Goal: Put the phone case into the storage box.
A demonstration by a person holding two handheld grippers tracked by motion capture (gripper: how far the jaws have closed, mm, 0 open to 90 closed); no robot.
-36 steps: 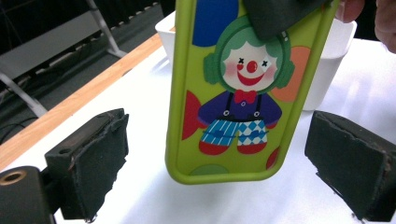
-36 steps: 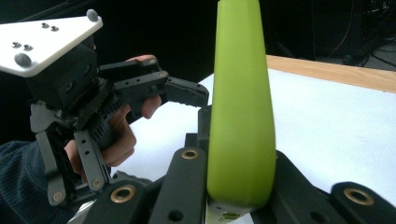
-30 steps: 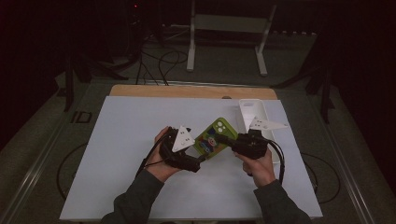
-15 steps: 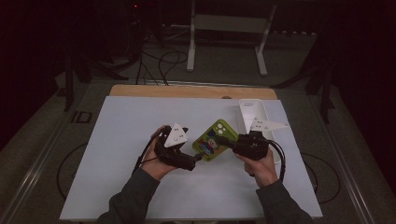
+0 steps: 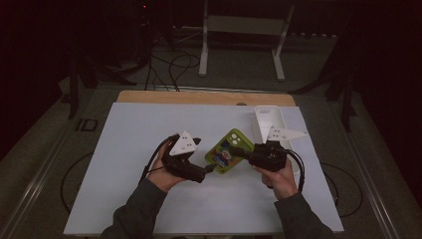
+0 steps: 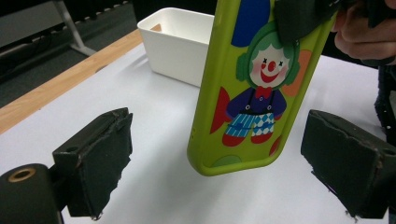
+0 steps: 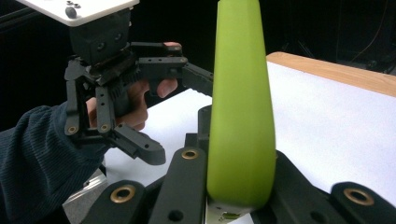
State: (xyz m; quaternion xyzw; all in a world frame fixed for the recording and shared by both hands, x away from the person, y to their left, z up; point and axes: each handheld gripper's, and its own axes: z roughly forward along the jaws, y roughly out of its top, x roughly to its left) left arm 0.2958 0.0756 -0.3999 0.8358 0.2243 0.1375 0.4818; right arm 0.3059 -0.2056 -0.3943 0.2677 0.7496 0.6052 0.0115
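right gripper (image 5: 249, 153) jaws clamped on green phone case (image 5: 228, 150), held above the table (image 5: 129, 134). left gripper (image 6: 224, 163) jaws open, just been closing, case end between them untouched.

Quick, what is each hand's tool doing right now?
Left tool: open, its jaws either side of the green clown-print phone case, not touching.
Right tool: shut on the case.

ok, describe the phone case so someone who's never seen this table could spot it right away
On the white table, look at the middle, between the person's two hands. The phone case is clamped in the right tool, with the left tool open around its free end. It is lime green with a cartoon clown on it, unlike the plain white bin behind it.
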